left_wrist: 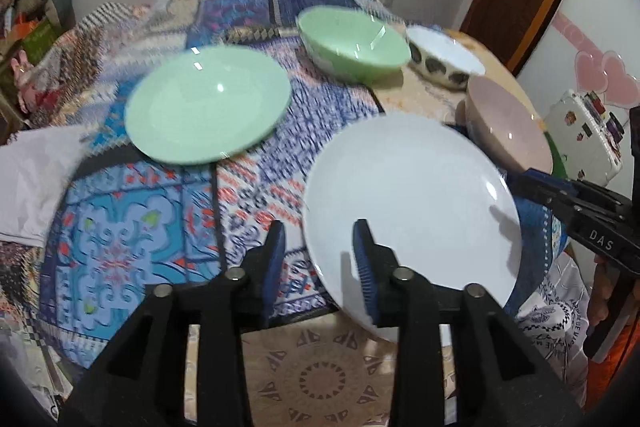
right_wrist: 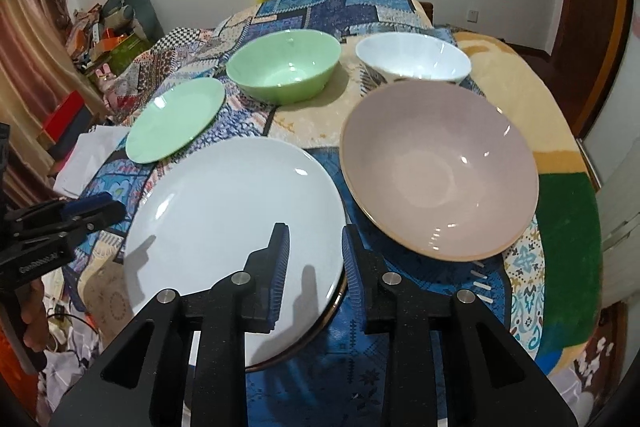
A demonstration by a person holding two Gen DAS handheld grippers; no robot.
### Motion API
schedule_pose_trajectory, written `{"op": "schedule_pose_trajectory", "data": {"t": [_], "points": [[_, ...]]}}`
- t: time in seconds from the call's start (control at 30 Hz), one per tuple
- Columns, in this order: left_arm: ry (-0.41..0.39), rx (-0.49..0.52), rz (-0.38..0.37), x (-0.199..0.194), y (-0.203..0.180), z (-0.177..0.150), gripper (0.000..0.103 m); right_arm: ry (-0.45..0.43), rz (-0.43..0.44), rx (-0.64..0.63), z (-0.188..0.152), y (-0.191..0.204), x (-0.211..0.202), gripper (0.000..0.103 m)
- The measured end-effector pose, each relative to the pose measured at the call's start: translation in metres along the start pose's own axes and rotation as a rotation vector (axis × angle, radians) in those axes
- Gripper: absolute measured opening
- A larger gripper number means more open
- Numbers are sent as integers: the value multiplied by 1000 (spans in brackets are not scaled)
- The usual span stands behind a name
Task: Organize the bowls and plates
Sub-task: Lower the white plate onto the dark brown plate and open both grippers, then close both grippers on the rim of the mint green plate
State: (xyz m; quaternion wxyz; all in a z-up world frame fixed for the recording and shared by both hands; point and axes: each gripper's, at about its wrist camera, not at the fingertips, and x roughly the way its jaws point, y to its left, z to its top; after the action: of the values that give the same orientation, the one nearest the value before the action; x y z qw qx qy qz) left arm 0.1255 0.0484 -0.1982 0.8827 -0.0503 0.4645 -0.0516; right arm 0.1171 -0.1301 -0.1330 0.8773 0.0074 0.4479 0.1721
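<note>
Plates and bowls lie spread over a table draped in a patchwork cloth, and we hold a claw in each hand above its near edge.

Through the right wrist camera, the white plate sits at about 8 o'clock from the middle of the picture, with its near rim overhanging the table edge. The pink bowl stands just beside it at 3 o'clock, the two rims close, though we cannot tell whether they touch. Farther back, the green plate lies at 10 o'clock, the green bowl at 12 o'clock and the white bowl at 1 o'clock, the last with a dark pattern on its outer wall.

Our right gripper hangs over the right edge of the white plate. Its blue pads stand apart with clear air between them, one above the plate's surface and one past the rim; released, grasping nothing.

Through the left wrist camera, our left gripper hovers at the plate's left rim, likewise released: one pad is over the cloth, the other over the plate, and neither presses on it. That view is somewhat blurred. In it the other gripper shows at 3 o'clock, beside the plate's far right rim.

A crumpled white cloth lies at 9 o'clock on the table's left side.
</note>
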Motion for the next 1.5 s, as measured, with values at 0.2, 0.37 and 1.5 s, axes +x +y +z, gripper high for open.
{"op": "schedule_pose_trajectory", "data": {"t": [0.2, 0.37, 1.5], "points": [[-94, -10, 39, -37, 16, 13, 67, -57, 0, -31, 17, 15, -13, 51], [-175, -33, 79, -61, 36, 26, 91, -103, 15, -51, 35, 30, -16, 63], [-42, -136, 141, 71, 194, 94, 56, 147, 99, -200, 104, 109, 149, 39]]}}
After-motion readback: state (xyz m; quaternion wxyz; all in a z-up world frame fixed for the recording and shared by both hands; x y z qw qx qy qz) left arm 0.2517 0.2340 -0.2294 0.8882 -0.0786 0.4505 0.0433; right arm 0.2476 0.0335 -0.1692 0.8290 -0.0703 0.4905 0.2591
